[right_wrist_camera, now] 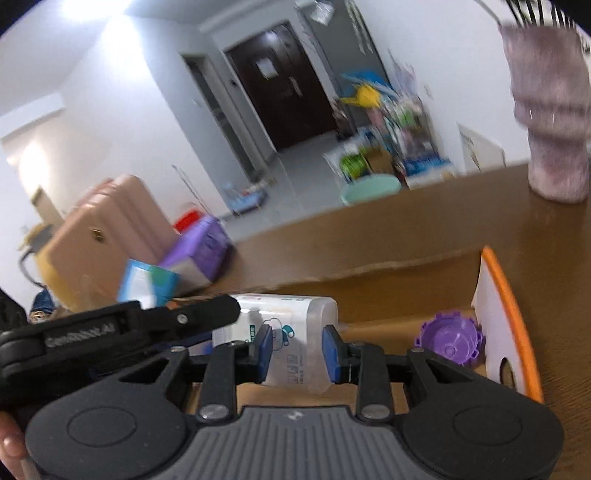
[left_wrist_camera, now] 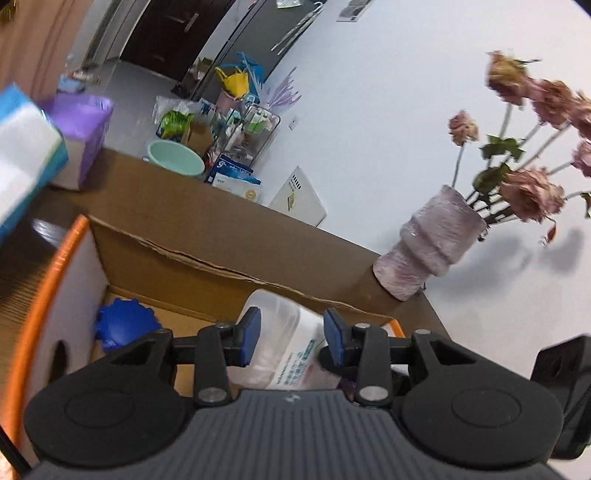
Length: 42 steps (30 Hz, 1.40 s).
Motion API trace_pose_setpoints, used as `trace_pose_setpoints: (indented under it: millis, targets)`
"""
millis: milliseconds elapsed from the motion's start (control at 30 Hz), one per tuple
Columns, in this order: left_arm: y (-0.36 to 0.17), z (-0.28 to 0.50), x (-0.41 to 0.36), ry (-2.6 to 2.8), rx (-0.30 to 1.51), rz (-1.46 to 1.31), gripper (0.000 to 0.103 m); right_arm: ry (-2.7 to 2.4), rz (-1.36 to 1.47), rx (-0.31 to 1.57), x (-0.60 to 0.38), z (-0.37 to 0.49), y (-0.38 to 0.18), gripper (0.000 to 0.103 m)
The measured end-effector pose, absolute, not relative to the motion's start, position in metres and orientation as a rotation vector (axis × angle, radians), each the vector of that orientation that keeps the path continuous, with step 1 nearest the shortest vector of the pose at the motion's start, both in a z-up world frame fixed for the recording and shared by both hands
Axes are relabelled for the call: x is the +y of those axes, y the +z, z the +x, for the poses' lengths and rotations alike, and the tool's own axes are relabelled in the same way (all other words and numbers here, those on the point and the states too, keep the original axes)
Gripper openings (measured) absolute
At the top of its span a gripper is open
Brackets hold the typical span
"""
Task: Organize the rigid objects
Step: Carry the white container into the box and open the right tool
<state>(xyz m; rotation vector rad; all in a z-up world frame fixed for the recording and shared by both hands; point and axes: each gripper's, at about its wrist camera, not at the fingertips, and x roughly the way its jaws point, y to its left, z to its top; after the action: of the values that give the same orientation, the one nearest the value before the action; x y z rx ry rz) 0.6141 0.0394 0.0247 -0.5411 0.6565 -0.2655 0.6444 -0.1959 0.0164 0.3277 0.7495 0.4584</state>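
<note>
While our right claw squeezes the clear plastic box over the cardboard box, our left claw hangs half open and holds nothing, with that clear box just past its fingers.

We saw 2 bright indoor fisheye views with dark corners and bent edges. Ceiling glare blew out white. The vase was motion-blurred; dried roses cast soft wall shadows.
</note>
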Motion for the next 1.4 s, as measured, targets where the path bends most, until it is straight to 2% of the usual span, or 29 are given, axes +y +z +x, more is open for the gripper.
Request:
trace_pose_setpoints:
  millis: [67,100,133,167,200,333,600,633,700,767,833,867,933,1133,1400]
  targets:
    - [0.019,0.625,0.035,-0.227,0.71,-0.488,0.042,0.411,0.269,0.816,-0.188,0.655,0.011,0.055]
    - [0.018,0.624,0.035,-0.223,0.692,-0.483,0.052,0.397,0.229,0.78,-0.186,0.652,0.013,0.058]
    - [0.017,0.623,0.035,-0.224,0.685,-0.476,0.057,0.385,0.197,0.737,-0.185,0.647,0.013,0.066]
    - [0.016,0.622,0.035,-0.215,0.689,-0.472,0.061,0.365,0.159,0.719,-0.182,0.645,0.013,0.076]
    - [0.014,0.623,0.035,-0.203,0.693,-0.473,0.062,0.363,0.151,0.736,-0.18,0.646,0.011,0.078]
    - [0.007,0.627,0.038,-0.212,0.737,-0.513,0.063,0.403,0.163,0.771,-0.179,0.65,0.006,0.077]
    - [0.015,0.622,0.031,-0.194,0.701,-0.456,0.07,0.405,0.165,0.755,-0.18,0.648,0.009,0.077]
    - [0.017,0.622,0.029,-0.188,0.695,-0.449,0.071,0.406,0.167,0.753,-0.181,0.648,0.01,0.078]
    - [0.024,0.62,0.029,-0.185,0.677,-0.42,0.081,0.409,0.181,0.737,-0.185,0.648,0.011,0.079]
    - [0.037,0.614,0.032,-0.193,0.645,-0.38,0.082,0.378,0.171,0.704,-0.188,0.644,0.018,0.08]
    - [0.053,0.598,0.038,-0.173,0.588,-0.38,0.089,0.362,0.144,0.663,-0.193,0.636,0.029,0.081]
    - [0.061,0.591,0.041,-0.17,0.575,-0.372,0.092,0.343,0.151,0.637,-0.198,0.629,0.035,0.085]
    - [0.075,0.578,0.046,-0.16,0.572,-0.325,0.092,0.336,0.153,0.605,-0.207,0.615,0.045,0.09]
    - [0.114,0.521,0.065,-0.09,0.539,-0.233,0.098,0.316,0.057,0.574,-0.23,0.565,0.073,0.091]
    - [0.125,0.439,0.08,-0.061,0.506,-0.138,0.101,0.259,0.004,0.542,-0.263,0.494,0.095,0.094]
